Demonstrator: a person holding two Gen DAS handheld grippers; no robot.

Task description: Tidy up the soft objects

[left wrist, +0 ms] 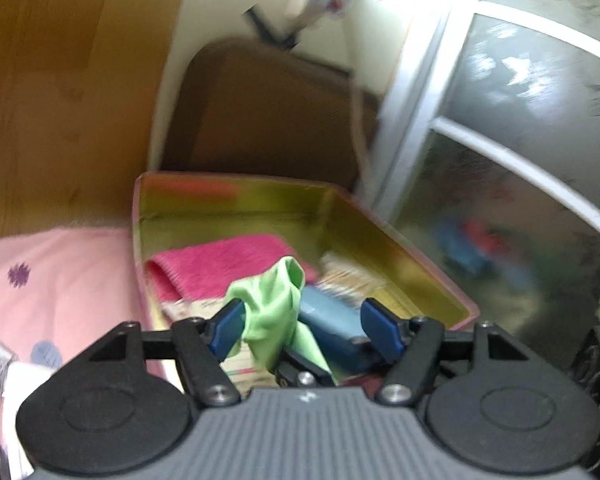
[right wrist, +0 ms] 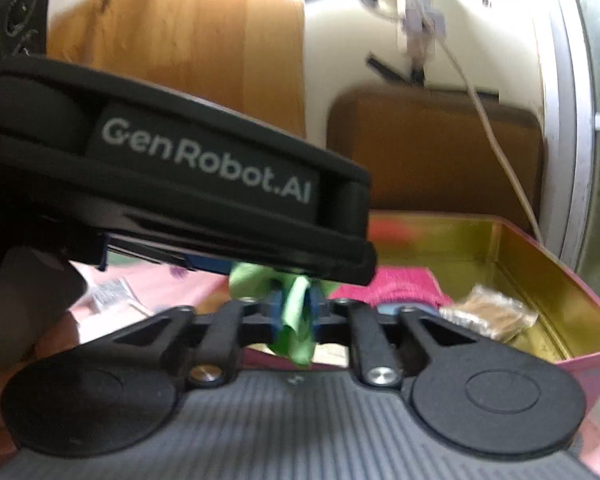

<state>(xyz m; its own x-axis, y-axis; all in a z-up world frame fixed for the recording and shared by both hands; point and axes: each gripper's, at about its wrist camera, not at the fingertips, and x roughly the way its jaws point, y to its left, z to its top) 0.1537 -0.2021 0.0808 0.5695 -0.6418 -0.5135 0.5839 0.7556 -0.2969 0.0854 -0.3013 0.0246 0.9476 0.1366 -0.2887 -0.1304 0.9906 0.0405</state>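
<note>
The green cloth hangs over the open gold-lined tin box, above the folded pink towel and blue item already inside. The right gripper has its fingers pinched on the cloth's lower strip. The left gripper has its fingers spread, with the cloth beside the left pad; I cannot tell whether it touches. To do this well, lower the cloth onto the bare patch of floor in the box, then let go so it settles flat rather than draping over the rim.
</note>
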